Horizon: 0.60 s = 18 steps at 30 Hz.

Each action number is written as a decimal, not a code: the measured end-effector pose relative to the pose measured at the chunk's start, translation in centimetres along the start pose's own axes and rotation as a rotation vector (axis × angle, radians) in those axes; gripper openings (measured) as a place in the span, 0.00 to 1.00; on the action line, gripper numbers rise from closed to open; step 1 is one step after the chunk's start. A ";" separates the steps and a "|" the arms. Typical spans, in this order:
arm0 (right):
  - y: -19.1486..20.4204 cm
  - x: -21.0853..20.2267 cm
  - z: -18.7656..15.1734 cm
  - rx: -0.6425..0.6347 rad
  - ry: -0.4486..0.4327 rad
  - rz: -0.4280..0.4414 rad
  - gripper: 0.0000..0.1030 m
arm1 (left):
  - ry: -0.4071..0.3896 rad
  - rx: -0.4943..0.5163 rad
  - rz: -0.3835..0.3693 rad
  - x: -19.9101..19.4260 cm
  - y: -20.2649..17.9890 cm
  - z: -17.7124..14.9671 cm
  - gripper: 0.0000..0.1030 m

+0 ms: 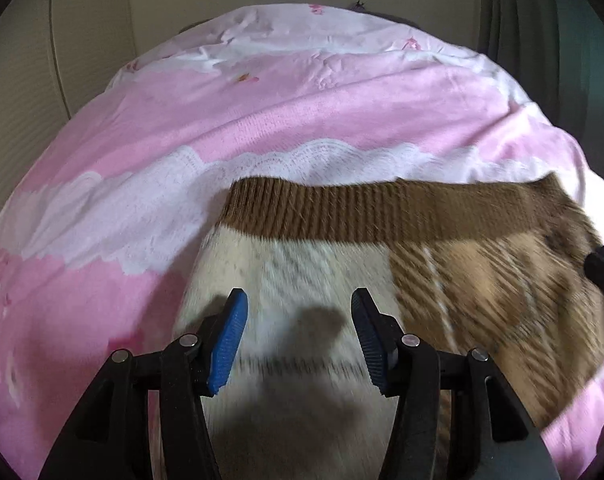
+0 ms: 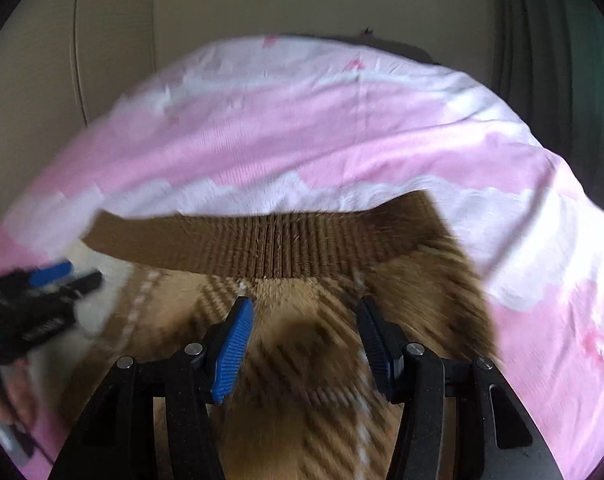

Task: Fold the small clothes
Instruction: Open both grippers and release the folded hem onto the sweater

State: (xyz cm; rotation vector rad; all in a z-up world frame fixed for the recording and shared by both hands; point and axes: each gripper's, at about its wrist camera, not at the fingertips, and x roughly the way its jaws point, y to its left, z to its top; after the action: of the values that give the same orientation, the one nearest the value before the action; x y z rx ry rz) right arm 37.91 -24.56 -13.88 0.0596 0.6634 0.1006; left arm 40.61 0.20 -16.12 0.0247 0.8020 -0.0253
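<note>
Fingers of both grippers stand roughly half open with nothing between the pads: the left gripper [image 1: 298, 332] hangs over the cream panel, the right gripper [image 2: 304, 344] over the brown check. The knitted garment [image 1: 382, 264] lies spread on the pink bedcover [image 1: 262, 100], ribbed hem [image 2: 270, 248] farthest from the cameras. Main risk: closing here would pinch mid-panel, or catch the bedcover too. Lesser risk: uneven grips, skewing the fold.
</note>
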 end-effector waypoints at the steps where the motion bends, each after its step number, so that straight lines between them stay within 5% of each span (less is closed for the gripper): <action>1: -0.7 -1.3 -0.5 0.020 -0.012 0.016 0.52 | 0.001 -0.011 -0.005 -0.8 -0.1 -0.5 0.52; 8: -7.0 -8.2 -5.5 -0.032 0.033 0.123 0.52 | 0.023 -0.006 -0.094 -4.9 -7.1 -3.1 0.57; 18: -12.1 -4.7 -6.5 -0.144 0.150 0.417 0.52 | 0.055 0.053 -0.080 -6.0 -14.0 -4.5 0.57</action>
State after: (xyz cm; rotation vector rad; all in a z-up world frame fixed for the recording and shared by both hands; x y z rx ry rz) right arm 31.09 -36.91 -17.13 0.0515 0.7846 0.5579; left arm 32.74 -13.59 -15.07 0.0436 0.8572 -0.1219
